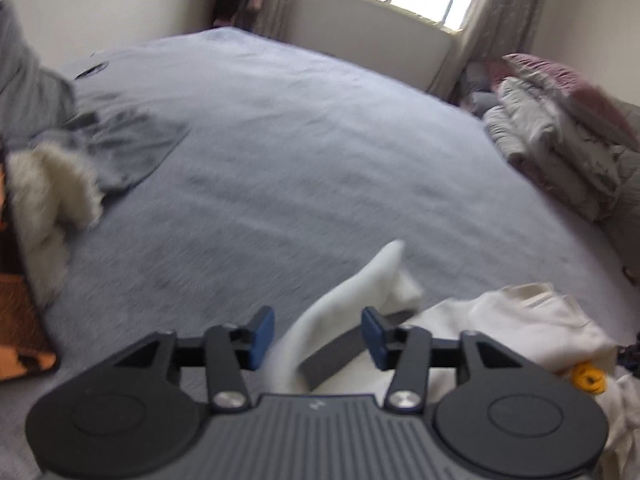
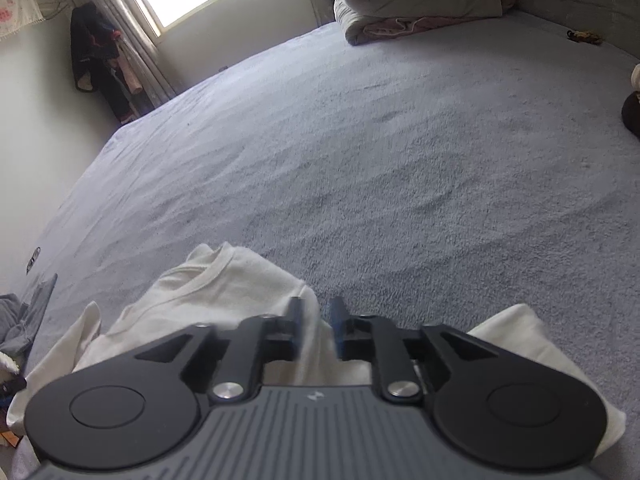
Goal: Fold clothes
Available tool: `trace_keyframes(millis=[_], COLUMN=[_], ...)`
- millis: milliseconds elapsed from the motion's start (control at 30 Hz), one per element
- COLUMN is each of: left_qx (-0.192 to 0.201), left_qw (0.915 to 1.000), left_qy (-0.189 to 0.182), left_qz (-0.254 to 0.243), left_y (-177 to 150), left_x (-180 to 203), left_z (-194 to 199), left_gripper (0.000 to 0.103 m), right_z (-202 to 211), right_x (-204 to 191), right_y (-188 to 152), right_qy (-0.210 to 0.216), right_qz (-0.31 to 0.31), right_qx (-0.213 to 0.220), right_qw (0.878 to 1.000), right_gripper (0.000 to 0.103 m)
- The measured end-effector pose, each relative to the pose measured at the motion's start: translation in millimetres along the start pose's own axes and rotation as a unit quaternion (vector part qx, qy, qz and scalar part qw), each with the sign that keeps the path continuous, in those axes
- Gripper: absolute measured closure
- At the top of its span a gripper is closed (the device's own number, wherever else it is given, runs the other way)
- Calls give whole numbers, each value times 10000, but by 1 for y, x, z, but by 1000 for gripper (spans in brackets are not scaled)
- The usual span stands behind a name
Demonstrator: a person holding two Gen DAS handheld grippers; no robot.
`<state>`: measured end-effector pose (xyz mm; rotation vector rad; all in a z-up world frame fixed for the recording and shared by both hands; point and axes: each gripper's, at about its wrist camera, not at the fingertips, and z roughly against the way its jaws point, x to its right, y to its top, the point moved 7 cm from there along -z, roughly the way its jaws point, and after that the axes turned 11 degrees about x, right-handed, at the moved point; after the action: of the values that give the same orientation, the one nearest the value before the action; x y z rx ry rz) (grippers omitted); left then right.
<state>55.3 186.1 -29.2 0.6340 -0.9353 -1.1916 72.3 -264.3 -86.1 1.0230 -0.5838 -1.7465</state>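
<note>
Cream garment (image 2: 224, 296), bunched at the near edge of the grey bed (image 2: 360, 160), collar pointing toward the far edge. Right gripper (image 2: 318, 326) nearly together, pinching a fold of it. Left gripper (image 1: 318, 338) apart, straddling a white strip rising between its fingers, gripping nothing.

left claw (image 1: 318, 336) spread, white garment (image 1: 520, 320), grey bed (image 1: 300, 152)

Cream garment (image 2: 224, 292), seemingly plain; grey-blue bedspread (image 2: 360, 160).
</note>
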Motion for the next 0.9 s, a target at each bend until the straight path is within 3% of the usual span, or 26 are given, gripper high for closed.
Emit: trace_keyframes(millis=[67,167,333,500,733,900], left_qx=[51,-104,-758,-1181,-1127,-1085], left_qw=[9996,9980,9916,9884,9885,9882], left_qy=[-228,-511,-924,-907,-915,-937], left_qz=[-127,-358,-501,-308,-432,-537], left_y=[4,-1,-25,-44,-41,-38], left_x=[17,42,72,75,81,85], left_z=[-4,-21,-58,-88,-98,-104], left_gripper=[39,37,37,38,39,46], right_z=[-2,-5,-11,-16,-26,-26], right_x=[0,1,1,0,-8,-11], right_y=[-1,-3,-11,-14,-22,-27], right_qy=[-40,-36,-98,-87,-104,-175], right_qz=[38,48,180,222,437,540], right_qx=[-5,-56,-140,-206,-309,-243], right_qw=[10000,10000,9997,9995,9985,9981], right_gripper=[74,74,73,73,73,72])
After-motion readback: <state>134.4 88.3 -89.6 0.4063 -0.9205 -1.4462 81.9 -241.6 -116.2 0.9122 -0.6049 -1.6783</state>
